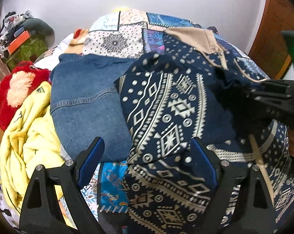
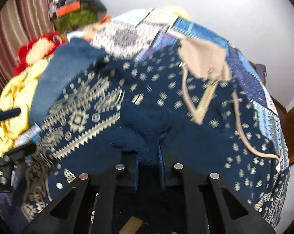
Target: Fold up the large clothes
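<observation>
A large navy garment (image 1: 166, 105) with cream geometric print and a beige collar (image 1: 193, 37) lies spread on a bed; it also fills the right wrist view (image 2: 166, 97). A sleeve or flap is folded over its middle. My left gripper (image 1: 148, 152) is open, its blue-padded fingers wide apart just above the garment's near edge. My right gripper (image 2: 148, 156) is shut on a fold of the navy garment. It shows at the right edge of the left wrist view (image 1: 271, 95), gripping the fabric.
Folded blue denim (image 1: 84, 101) lies left of the garment. A crumpled yellow garment (image 1: 27, 134) and a red plush toy (image 1: 16, 85) lie further left. A patchwork bedspread (image 1: 115, 37) covers the bed. Clutter (image 1: 20, 37) at back left; wooden door (image 1: 271, 35) at right.
</observation>
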Action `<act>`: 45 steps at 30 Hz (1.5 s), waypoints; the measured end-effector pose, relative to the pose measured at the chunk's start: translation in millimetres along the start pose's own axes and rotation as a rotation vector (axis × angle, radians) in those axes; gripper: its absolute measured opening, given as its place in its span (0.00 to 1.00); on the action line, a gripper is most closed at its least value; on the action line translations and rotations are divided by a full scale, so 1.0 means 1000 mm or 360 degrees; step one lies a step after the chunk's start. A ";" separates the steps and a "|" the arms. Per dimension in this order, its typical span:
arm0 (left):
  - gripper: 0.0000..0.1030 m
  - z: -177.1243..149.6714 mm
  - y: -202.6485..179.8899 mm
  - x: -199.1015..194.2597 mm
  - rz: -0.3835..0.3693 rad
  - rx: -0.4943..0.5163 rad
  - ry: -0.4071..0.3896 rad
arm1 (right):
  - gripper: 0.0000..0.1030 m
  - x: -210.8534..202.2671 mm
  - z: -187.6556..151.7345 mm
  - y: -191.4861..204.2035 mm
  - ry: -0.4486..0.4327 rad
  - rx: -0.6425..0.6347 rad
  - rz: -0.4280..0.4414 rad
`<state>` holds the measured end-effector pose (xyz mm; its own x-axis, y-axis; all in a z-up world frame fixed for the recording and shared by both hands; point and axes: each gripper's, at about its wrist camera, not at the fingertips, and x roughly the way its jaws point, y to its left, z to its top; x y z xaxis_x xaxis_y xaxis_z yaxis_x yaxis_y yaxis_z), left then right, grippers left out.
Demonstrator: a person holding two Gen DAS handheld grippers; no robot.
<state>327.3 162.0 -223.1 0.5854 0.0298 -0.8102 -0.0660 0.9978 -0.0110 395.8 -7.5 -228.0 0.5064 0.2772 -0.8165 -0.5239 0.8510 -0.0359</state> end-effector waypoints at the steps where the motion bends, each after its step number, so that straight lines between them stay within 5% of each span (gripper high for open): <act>1: 0.87 0.002 -0.003 -0.001 0.0000 0.0006 -0.0008 | 0.12 -0.010 0.001 -0.006 -0.0041 0.0023 0.0000; 12: 0.87 0.033 -0.064 0.017 -0.0072 0.0091 0.0016 | 0.12 -0.096 -0.027 -0.104 -0.0265 0.0390 -0.0049; 21: 0.89 0.023 -0.079 0.076 0.0054 0.0091 0.0195 | 0.12 -0.076 -0.095 -0.179 -0.0069 0.0612 -0.0134; 32: 0.95 0.021 -0.081 0.080 0.0102 0.0111 0.0173 | 0.13 -0.046 -0.124 -0.192 0.0085 0.0405 -0.0277; 34: 0.96 0.020 -0.080 0.080 0.0101 0.0095 0.0174 | 0.19 -0.047 -0.124 -0.190 0.0107 0.0366 -0.0318; 35: 0.96 0.020 -0.079 0.080 0.0094 0.0087 0.0176 | 0.35 -0.048 -0.125 -0.191 0.0117 0.0357 -0.0372; 36: 0.96 0.020 -0.078 0.080 0.0088 0.0082 0.0176 | 0.67 -0.049 -0.125 -0.192 0.0125 0.0353 -0.0452; 38: 0.95 0.019 -0.077 0.079 0.0086 0.0078 0.0177 | 0.90 -0.056 -0.129 -0.198 0.0102 0.0357 -0.0606; 45: 0.95 0.026 -0.090 0.057 0.0066 0.0127 0.0142 | 0.90 -0.098 -0.160 -0.234 0.0053 0.0620 -0.0403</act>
<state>387.3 75.0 -252.7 0.5090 0.0691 -0.8580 -0.0222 0.9975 0.0672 359.3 -305.2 -231.4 0.5596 0.0301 -0.8282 -0.0869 0.9960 -0.0225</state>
